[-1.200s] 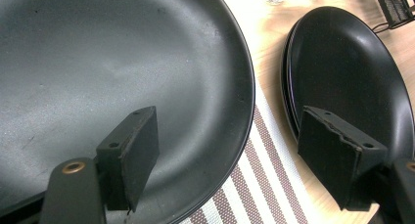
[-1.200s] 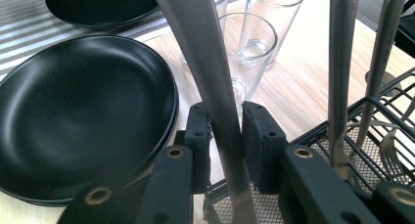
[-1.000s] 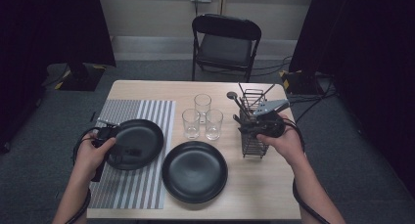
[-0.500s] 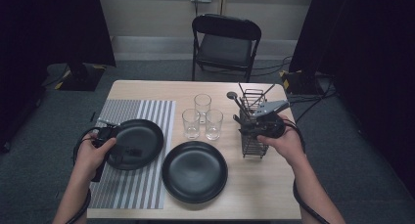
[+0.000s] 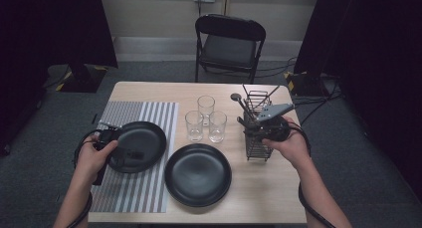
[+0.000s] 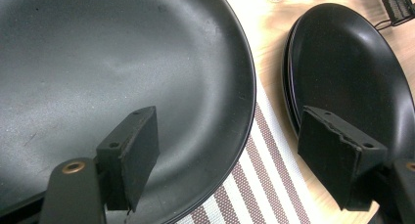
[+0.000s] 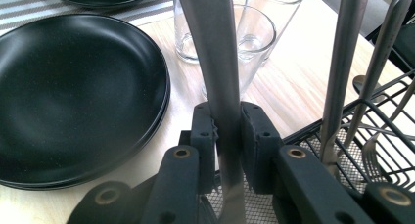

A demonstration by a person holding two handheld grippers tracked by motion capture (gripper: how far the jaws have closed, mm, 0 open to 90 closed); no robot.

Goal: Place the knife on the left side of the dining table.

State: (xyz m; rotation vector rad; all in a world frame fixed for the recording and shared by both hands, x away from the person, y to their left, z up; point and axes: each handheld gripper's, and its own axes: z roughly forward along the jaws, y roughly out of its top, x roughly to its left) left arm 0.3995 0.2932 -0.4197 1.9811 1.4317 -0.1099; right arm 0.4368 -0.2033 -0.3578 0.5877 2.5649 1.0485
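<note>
A black plate (image 5: 144, 138) (image 6: 98, 53) lies on the striped placemat (image 5: 139, 193) at the table's left. My left gripper (image 5: 130, 152) (image 6: 227, 119) hovers over the plate's near edge, open, with one jaw above the plate and the other past its rim. A wire cutlery caddy (image 5: 259, 146) (image 7: 377, 131) stands at the right with several metal utensils upright in it. My right gripper (image 5: 251, 128) (image 7: 227, 111) reaches into the caddy. Its jaws have just been closing and now press on a flat metal utensil handle (image 7: 215, 48).
A short stack of black plates (image 5: 197, 174) (image 7: 68, 87) (image 6: 352, 62) sits at the table's front centre. Three clear glasses (image 5: 205, 108) (image 7: 249, 33) stand behind it, close to the caddy. A folding chair (image 5: 229, 44) stands beyond the far edge.
</note>
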